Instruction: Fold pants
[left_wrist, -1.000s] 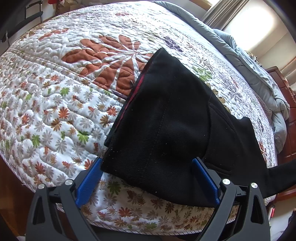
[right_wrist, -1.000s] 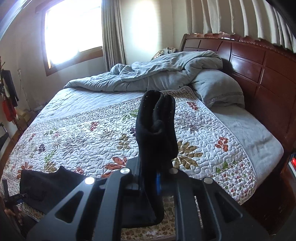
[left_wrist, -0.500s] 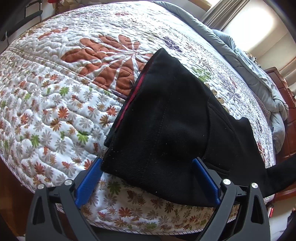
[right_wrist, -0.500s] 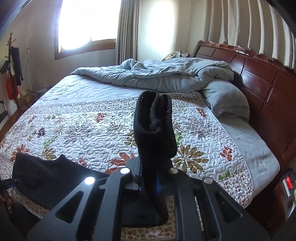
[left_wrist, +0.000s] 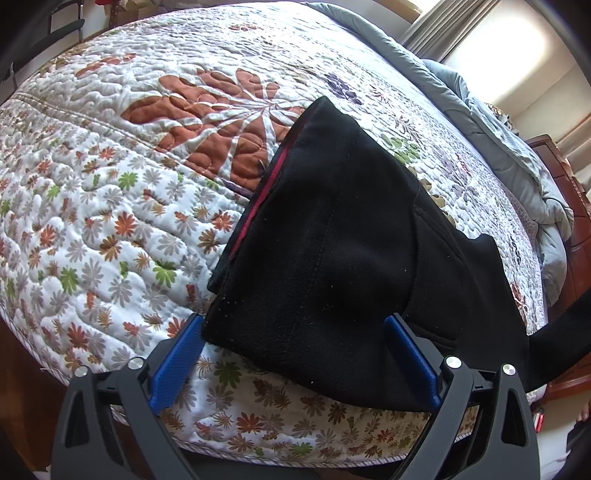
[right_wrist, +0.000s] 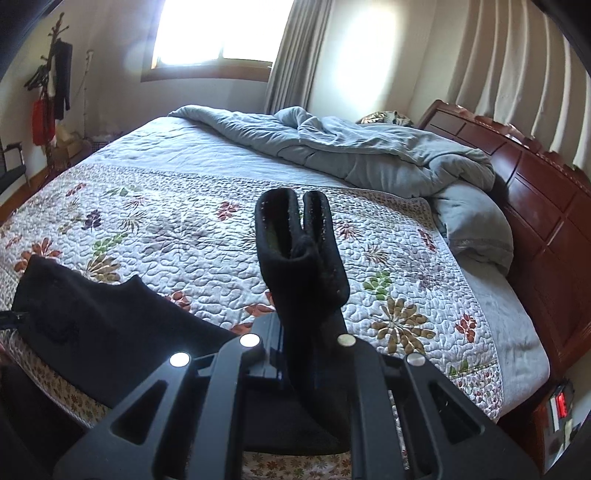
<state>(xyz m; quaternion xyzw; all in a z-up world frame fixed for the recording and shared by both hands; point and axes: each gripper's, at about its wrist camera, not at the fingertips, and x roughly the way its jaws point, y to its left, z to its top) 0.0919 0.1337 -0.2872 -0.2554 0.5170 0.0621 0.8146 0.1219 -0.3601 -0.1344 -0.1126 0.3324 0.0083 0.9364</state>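
Swinging round toward the window since a second ago, the right gripper (right_wrist: 301, 363) stays pinched on a bunched end of the black pants (left_wrist: 332, 251), which lie on the floral quilt (left_wrist: 110, 192); left gripper (left_wrist: 295, 354) spread wide, straddling the fabric.

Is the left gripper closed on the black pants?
No, the left gripper is open: its blue fingers stand wide apart on either side of the black pants lying on the quilt.
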